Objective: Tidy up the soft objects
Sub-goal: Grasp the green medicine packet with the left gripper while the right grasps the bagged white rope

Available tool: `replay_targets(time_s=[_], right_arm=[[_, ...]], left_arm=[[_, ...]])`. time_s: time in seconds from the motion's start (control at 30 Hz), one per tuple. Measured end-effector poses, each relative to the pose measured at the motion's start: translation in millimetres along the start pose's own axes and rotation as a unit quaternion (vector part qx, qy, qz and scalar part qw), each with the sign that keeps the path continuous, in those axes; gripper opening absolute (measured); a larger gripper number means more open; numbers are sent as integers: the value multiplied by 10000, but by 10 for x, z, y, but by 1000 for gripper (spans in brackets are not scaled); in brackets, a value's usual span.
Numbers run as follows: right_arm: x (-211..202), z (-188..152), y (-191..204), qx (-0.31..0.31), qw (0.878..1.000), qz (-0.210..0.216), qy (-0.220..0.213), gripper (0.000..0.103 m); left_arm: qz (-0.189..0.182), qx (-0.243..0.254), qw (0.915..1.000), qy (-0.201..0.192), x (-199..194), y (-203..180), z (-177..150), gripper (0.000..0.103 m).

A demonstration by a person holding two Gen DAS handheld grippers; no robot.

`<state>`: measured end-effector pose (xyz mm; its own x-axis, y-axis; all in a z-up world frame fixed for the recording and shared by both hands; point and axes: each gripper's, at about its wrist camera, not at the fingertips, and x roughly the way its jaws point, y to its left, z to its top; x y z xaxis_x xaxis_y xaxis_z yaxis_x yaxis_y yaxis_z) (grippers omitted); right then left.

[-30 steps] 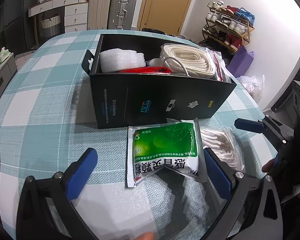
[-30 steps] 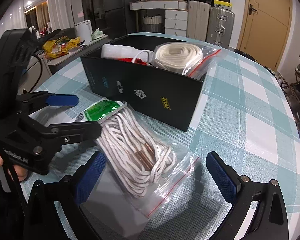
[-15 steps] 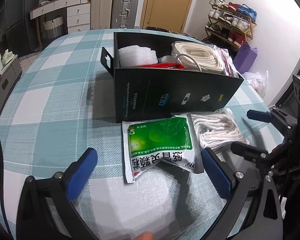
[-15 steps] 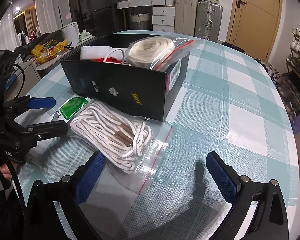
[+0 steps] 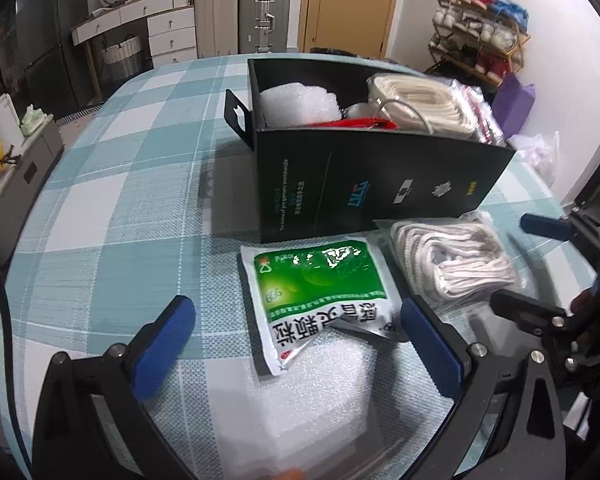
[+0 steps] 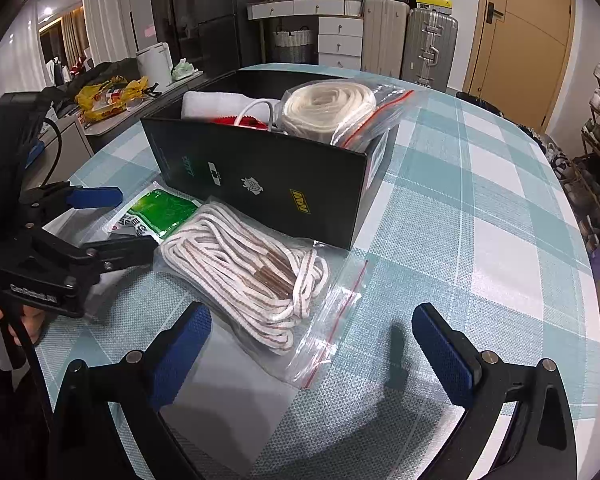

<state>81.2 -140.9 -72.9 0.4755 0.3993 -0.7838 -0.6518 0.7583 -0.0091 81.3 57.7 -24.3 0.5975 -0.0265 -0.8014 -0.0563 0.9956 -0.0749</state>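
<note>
The box [image 5: 364, 176] sits on the table [image 5: 112, 208] at 12 o'clock from both grippers, already partly filled. In it: a white foam block [image 5: 298, 102] at the left end, something red [image 5: 352, 123] in the middle with a white cable [image 6: 256, 110] beside it, and a bagged coil of cream strap [image 6: 328, 106] at the right end, its bag standing above the rim. So, as a judgement, about half of the sorting is done.

3 soft things are left outside, all just in front of the box's near wall. The green sachet [image 5: 320, 288] lies at 12 o'clock from the left gripper [image 5: 300, 340], its near corner resting on a white foam sheet [image 5: 324, 404] that lies flat between the left fingers. The bag of white laces [image 6: 252, 272] lies at 11 o'clock from the right gripper [image 6: 312, 344], touching the sachet's right edge.

The left gripper's fingers are spread wide and empty, one on each side of the sachet's near end. The right gripper is also spread wide and holds nothing; its left finger [image 6: 180, 352] is near the lace bag's edge, its right finger well clear over bare cloth.

The free room in the box looks to be the middle, around the red item; the lace bag may need to go on top.
</note>
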Motion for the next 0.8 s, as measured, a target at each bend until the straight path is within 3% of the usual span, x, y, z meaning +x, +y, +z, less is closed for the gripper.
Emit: replay_targets(time_s=[0.2,0.27,0.33,0.53,0.67,0.8], right_arm=[[-11,3,37,4,9999,108,-11,102],[-41,18,40,72,9997,227,-61,102],[-63,40,22,185,9992,348,-99,102],[-95,115,-43,606,9969,452,-225,102],[-53,180,-50,1004,9925,672,-187,102],[30,254,65,1051,9924,633,-44,102]], left_arm=[[176,72,9998,43,30,-46,12,99],[91,220,9997,-32,7,-78,-4,91],[17,337,9994,-115,-22,-120,-15,75],[-177,382,9988,-263,-100,-133,-43,50],[-228,315,9988,-289,-105,-84,-36,46],[-290,253,9988,-313,-108,-49,-33,45]])
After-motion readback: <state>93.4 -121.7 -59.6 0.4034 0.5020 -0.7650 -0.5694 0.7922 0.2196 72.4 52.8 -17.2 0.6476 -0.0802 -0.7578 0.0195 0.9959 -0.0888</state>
